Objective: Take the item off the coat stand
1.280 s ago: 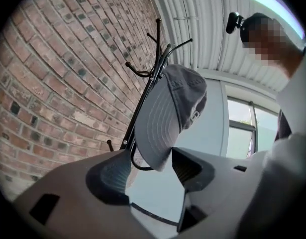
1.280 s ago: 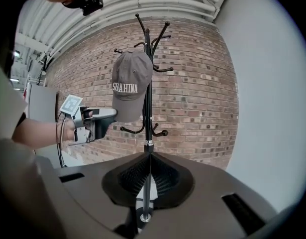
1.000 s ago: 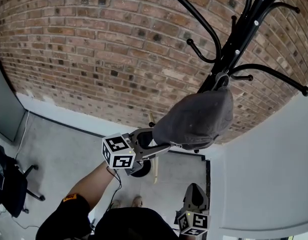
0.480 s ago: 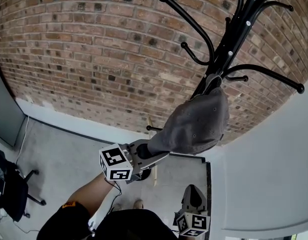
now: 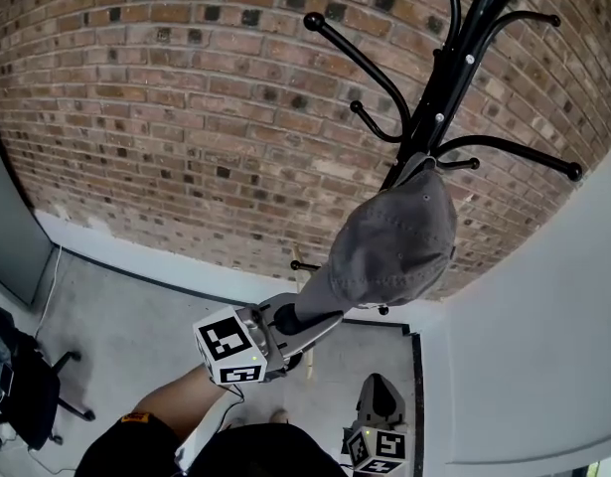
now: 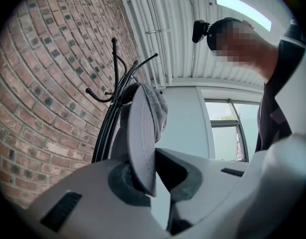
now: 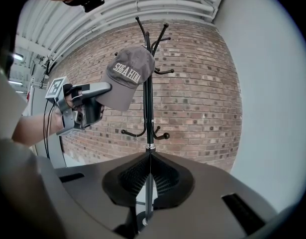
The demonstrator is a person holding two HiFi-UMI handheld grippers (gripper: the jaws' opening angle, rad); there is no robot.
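Pinching the grey cap [image 5: 394, 237] by its brim beside the coat stand [image 5: 446, 73], the left claw [image 5: 315, 318] has just been closing, while the right claw [image 5: 378, 391], below the stand, is clenched empty.

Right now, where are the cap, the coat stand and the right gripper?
cap [image 5: 394, 237], head view, grey crown.
coat stand [image 5: 452, 87], head view, black central pole.
right gripper [image 5: 381, 384], head view, tips of its jaws.

We find open floor [image 5: 116, 306] left of the coat stand [image 5: 452, 87]; brick wall [image 5: 186, 117] close behind it, white wall [image 5: 543, 346] to its right, hooks [image 5: 360, 60] jutting outward.
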